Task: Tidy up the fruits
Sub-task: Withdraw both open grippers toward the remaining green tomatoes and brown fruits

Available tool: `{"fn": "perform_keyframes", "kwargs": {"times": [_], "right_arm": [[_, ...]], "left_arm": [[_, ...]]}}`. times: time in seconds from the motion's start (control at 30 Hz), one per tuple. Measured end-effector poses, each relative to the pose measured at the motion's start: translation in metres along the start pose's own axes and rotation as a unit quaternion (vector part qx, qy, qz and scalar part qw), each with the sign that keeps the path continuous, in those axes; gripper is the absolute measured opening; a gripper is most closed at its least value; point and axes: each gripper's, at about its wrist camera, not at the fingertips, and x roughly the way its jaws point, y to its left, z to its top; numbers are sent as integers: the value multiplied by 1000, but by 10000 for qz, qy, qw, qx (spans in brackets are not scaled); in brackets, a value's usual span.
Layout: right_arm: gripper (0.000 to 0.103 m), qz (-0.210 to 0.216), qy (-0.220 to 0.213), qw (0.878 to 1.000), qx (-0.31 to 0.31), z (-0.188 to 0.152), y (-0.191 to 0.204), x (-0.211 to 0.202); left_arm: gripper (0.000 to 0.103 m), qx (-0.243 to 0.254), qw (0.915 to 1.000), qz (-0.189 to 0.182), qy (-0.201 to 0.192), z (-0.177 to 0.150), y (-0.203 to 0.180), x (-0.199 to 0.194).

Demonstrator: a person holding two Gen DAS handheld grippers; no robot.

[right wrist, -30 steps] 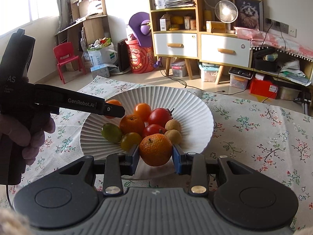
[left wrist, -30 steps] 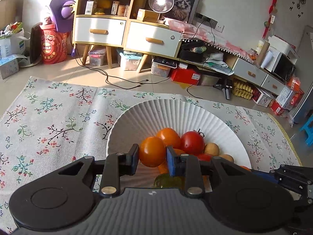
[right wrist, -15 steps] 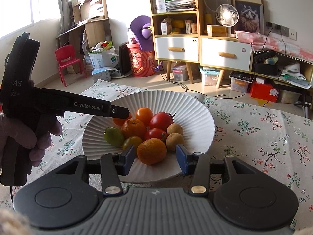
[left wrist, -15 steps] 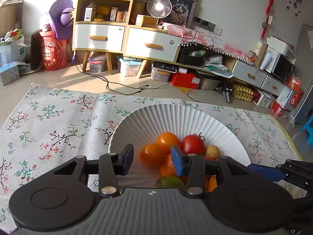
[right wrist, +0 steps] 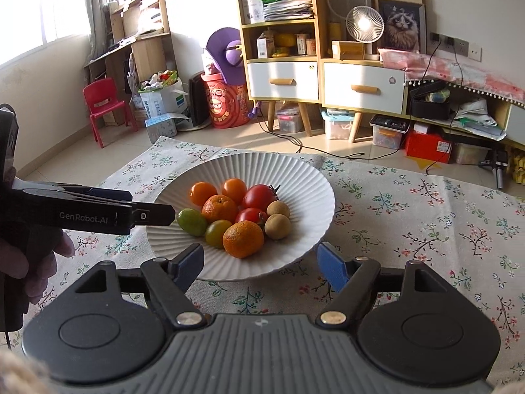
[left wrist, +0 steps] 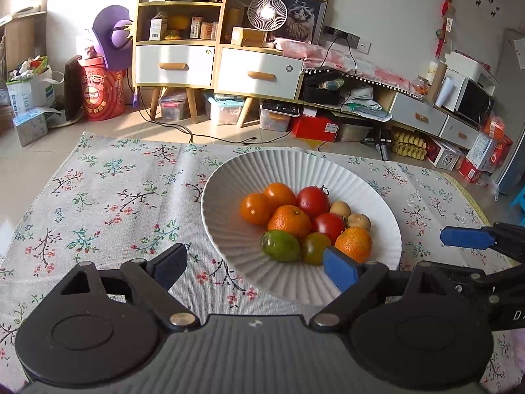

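The floral tablecloth (left wrist: 108,197) spreads across the whole surface, and on it sits the white ribbed bowl (left wrist: 249,272), over toward the far edge of the cloth and a touch right of centre in the left wrist view. All the fruit is in that bowl, heaped together in its middle. Nothing is held by either tool.

The left gripper (left wrist: 254,264) hangs low at the bowl's near rim, jaws spread wide and empty: its dark finger is over bare cloth left of the bowl, its blue pad is over the bowl's near right edge, just beside the fruit. The right gripper (right wrist: 259,264) also has its jaws well apart and empty, straddling the near rim of the bowl, one finger to each side of it. From the right wrist view, the left tool's black body reaches in from the left edge, its tip near the bowl's left rim.

Now the fruit. Two mandarins: one (left wrist: 290,221) in the heart of the pile, another (left wrist: 354,243) at the near right. Two red tomatoes (left wrist: 313,201) sit touching behind them. Two smooth orange tomatoes (left wrist: 256,208) are at the far left. A green fruit (left wrist: 280,245) lies at the near left, a yellow-green one (left wrist: 315,248) beside it. Two small brown longans (left wrist: 359,221) are tucked at the right side of the pile
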Motion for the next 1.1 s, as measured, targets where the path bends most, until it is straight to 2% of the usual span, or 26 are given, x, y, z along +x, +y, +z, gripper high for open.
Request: {"fn": "perform_keyframes", "kwargs": {"times": [0.17,0.37,0.6,0.83,1.1], "right_arm": [[91,-88,52,9999,137,-4,1,-7],[99,-234,144,9988,405,-15,2,-11],[100,-395,290,9987,134,-39,7,-6],[100,-422,401,9983,-5,-53,7,-1],[99,-374,549,9977,-127,-61,8,7]], "left_arm": [[97,106,9998,157,98,-18,-2,-16],[97,111,9993,229,267,-43,-2,-22],[97,95,9988,116,468,-71,1,-14],[97,171,9993,-72,332,-82,-5,-14],[97,553,9976,-351,239,-94,-24,-13]]}}
